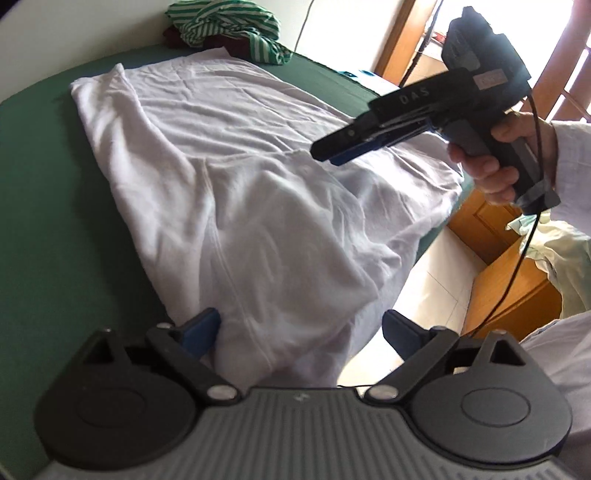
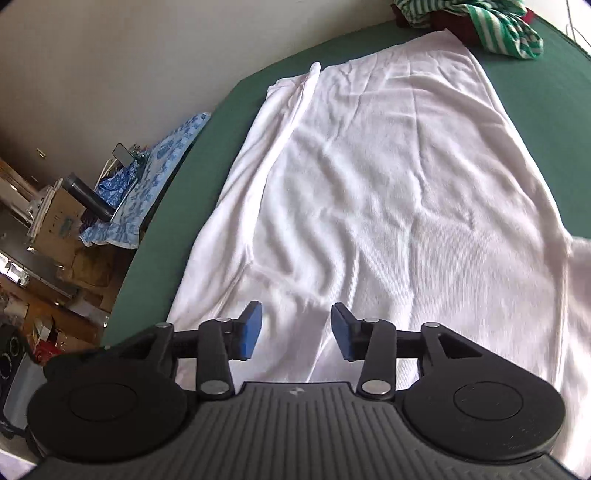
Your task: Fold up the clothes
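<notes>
White knit garment (image 2: 388, 192), soft, finely ribbed and creased, spread lengthwise over the green matte table (image 2: 554, 92); its near end hangs off the table edge at 5 o'clock in the left wrist view. Left claw (image 1: 301, 328): blue rubber pads (image 1: 205, 326) spread wide, released, with a bulging hemmed fold of the garment between them; whether the pads touch it cannot be told. Right claw (image 2: 296, 330): blue pads (image 2: 251, 330) parted, released, poised over the garment's near portion, and seen from the left wrist at 2 o'clock as a black pistol-shaped tool held in a hand (image 1: 495, 162). Crumpled green-and-white striped cloth (image 2: 491, 26) on a dark maroon piece (image 2: 465, 27), at the table's far end, 1 o'clock in the right wrist view.
</notes>
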### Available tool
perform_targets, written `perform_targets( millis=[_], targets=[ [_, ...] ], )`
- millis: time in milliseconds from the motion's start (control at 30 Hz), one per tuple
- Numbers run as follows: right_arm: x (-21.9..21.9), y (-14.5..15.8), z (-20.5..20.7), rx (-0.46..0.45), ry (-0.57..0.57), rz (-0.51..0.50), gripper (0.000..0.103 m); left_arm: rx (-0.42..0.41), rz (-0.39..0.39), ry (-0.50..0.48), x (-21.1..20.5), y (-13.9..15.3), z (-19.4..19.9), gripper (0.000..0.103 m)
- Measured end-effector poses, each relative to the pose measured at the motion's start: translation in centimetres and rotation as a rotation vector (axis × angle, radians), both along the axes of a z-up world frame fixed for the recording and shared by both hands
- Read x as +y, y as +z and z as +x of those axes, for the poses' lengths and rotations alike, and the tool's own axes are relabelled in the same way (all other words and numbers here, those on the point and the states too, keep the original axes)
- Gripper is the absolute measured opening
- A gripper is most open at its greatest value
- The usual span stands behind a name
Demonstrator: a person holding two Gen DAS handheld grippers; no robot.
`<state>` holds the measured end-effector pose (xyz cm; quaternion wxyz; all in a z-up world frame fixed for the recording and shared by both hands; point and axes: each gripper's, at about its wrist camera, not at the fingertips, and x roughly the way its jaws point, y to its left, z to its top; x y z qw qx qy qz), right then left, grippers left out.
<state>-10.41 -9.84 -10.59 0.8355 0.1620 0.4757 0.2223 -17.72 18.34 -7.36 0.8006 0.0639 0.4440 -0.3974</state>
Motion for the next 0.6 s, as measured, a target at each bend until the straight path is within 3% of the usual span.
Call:
perform_targets(
  millis=[300, 367, 400, 433, 533, 600],
  targets=[
    [2.1, -1.3, -7.8, -0.014, -0.083, 0.048, 0.054, -0.048, 0.039, -0.152, 0.2, -0.9, -2.6, 0.097],
    [2.8, -1.7, -9.4, -0.022, -0.103, 0.059, 0.049, -0.065, 0.058, -0.162, 0.0, -1.0, -2.8, 0.097],
    [2.9, -1.9, -9.7, -0.022, -0.118, 0.064, 0.034, -0.071, 0.064, -0.165, -0.1, -1.1, -2.9, 0.096],
    [3.0, -1.7, -9.7, -0.03, -0.116, 0.062, 0.009, -0.072, 0.067, -0.164, 0.0, -1.1, -2.9, 0.096],
    [3.2, -0.6, -9.5, -0.067, -0.082, 0.045, 0.005, -0.074, 0.075, -0.157, 0.3, -0.8, -2.9, 0.096],
    [2.7, 1.0, -9.9, -0.141, -0.082, 0.089, 0.004, -0.074, 0.069, -0.153, 0.5, -0.4, -2.9, 0.096]
  ],
)
